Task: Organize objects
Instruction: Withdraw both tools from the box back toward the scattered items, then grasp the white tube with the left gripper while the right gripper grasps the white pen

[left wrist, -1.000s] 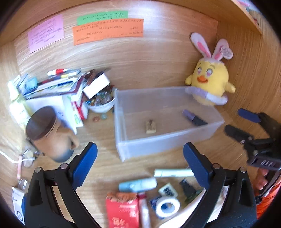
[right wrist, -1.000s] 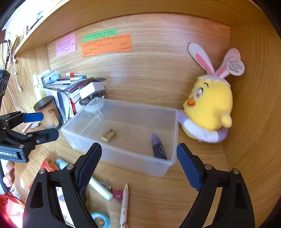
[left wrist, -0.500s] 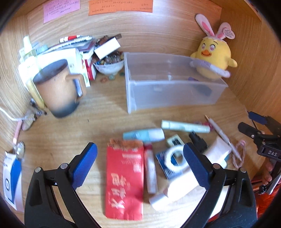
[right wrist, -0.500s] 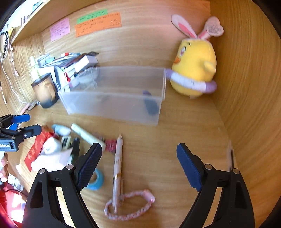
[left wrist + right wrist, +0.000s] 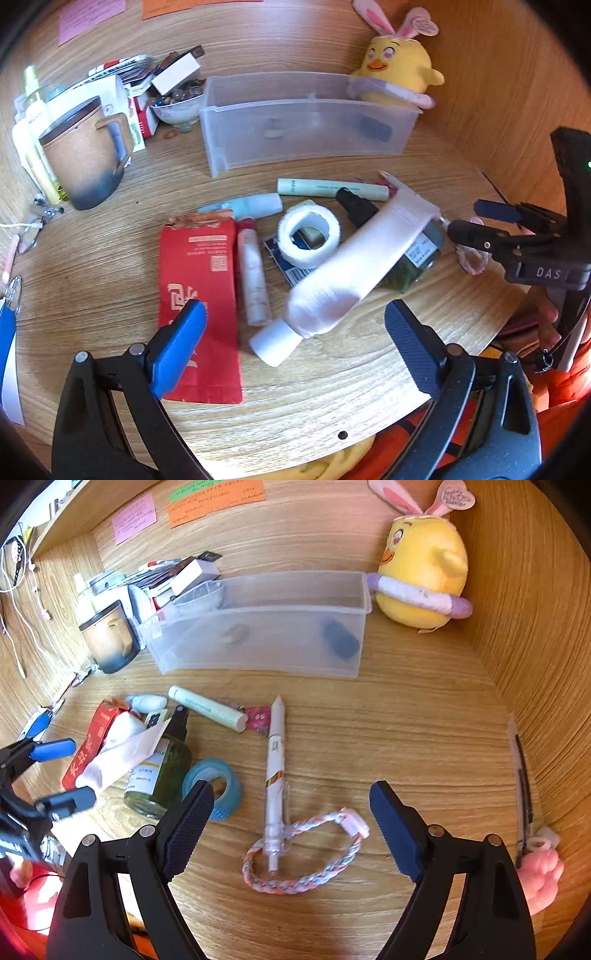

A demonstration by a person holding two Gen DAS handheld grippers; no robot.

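White tube slanted across green jar

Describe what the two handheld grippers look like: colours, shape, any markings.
Both are black plastic clamp-style frames with silver rivets. The left gripper has two bright blue ribbed pads; the right gripper has darker navy ribbed pads. Seen from the left camera, the right gripper's body carries white letters "DAS" and a small green light. Orange clothing shows beneath them.

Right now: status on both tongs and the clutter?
Left tongs closing, empty, over the white tube. Right tongs open, empty, over the pen lying through the braided bracelet. Clear bin unobstructed.
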